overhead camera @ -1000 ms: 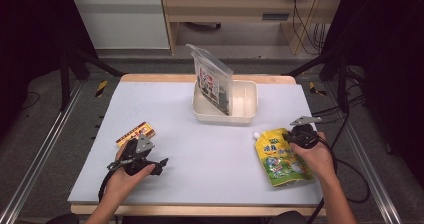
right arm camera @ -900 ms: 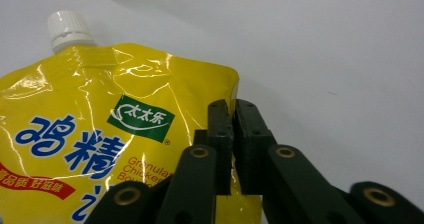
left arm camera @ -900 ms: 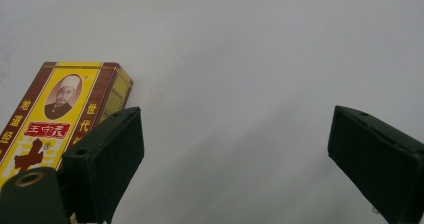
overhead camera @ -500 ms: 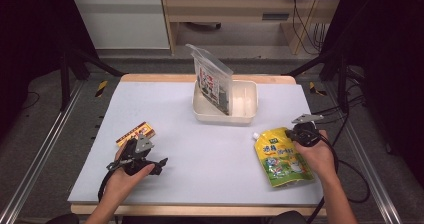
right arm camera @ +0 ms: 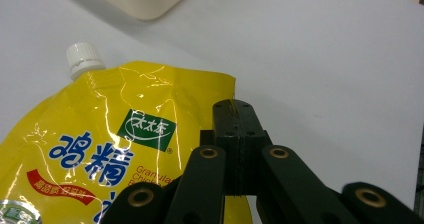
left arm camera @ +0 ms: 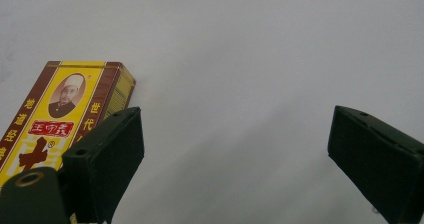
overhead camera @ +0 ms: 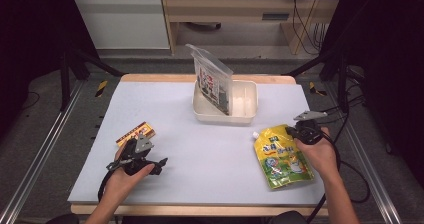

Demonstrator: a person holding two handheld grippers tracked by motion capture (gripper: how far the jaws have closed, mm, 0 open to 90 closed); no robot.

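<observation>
A yellow spouted pouch point(overhead camera: 282, 155) of seasoning lies flat at the lower right of the high view on a pale grey desk point(overhead camera: 175, 109), its white cap point(right arm camera: 84, 58) pointing toward the frame's centre. The right gripper point(overhead camera: 295, 132), held in a person's hand, has its jaws pressed together on the pouch's upper right edge, as the right gripper view shows, with the film pinched between them. The pouch does not look lifted yet, so the step in hand appears to be the pickup. The next move likely calls for raising it without letting the slack film slip, then carrying it up the frame to the cream tray point(overhead camera: 248, 102) at upper centre, where a clear zip bag point(overhead camera: 214, 84) with a printed label already stands tilted. At the lower left, the left gripper point(overhead camera: 155, 165) rests low over the desk with its jaws spread wide and holding nothing, just beside a yellow and brown box point(left arm camera: 60, 116). Metal rails flank the desk; beyond it lie dark floor, cables and a light wooden shelf unit.
</observation>
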